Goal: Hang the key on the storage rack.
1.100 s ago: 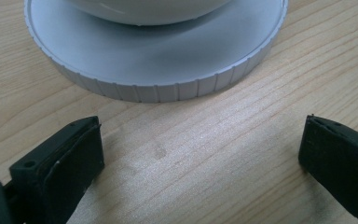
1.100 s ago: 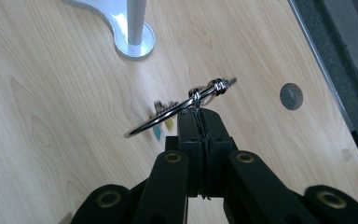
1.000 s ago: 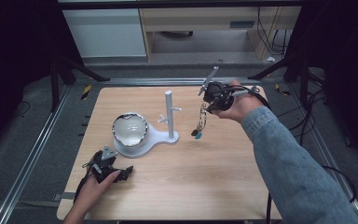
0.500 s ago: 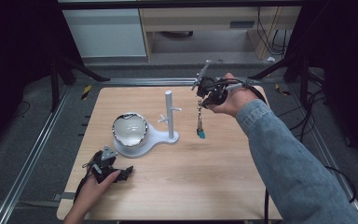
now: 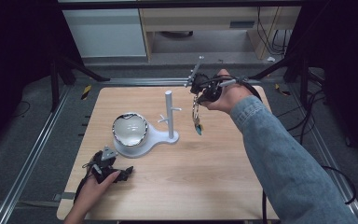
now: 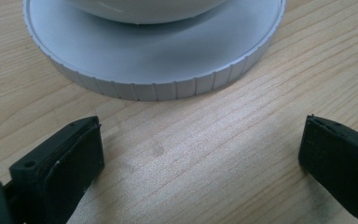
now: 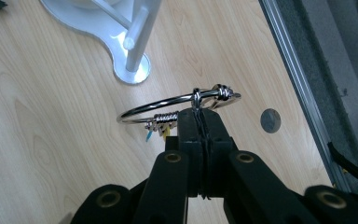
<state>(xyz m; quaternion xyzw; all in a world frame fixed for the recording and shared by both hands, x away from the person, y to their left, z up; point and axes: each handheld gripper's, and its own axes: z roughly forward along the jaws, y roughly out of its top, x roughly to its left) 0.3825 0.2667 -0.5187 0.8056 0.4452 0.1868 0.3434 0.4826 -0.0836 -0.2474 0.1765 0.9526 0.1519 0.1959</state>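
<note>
In the high view, nearest the bottom edge at lower left, my left hand rests on the wooden table (image 5: pixel 214 186) holding my left gripper (image 5: pixel 121 173). Its two black jaws stand wide apart with only bare wood between them, and in the left gripper view they point at the ribbed rim of the stand's round grey base (image 6: pixel 168 88) just ahead. Farther up, left of centre, a white bowl (image 5: pixel 129 129) sits on that base, and the stand's upright post (image 5: pixel 169 114), with short pegs, rises near the middle of the frame. Farther still, at upper right, my right hand, in a denim sleeve (image 5: pixel 279 158), lifts my right gripper (image 5: pixel 199 95) above the table, to the right of the post. Its jaws are pressed together on a silver bangle bracelet (image 7: pixel 177 108) with coiled wire wraps and small charms, one of them blue. In the high view the bracelet (image 5: pixel 196 112) hangs down from the jaws, clear of the tabletop and apart from the post.
</note>
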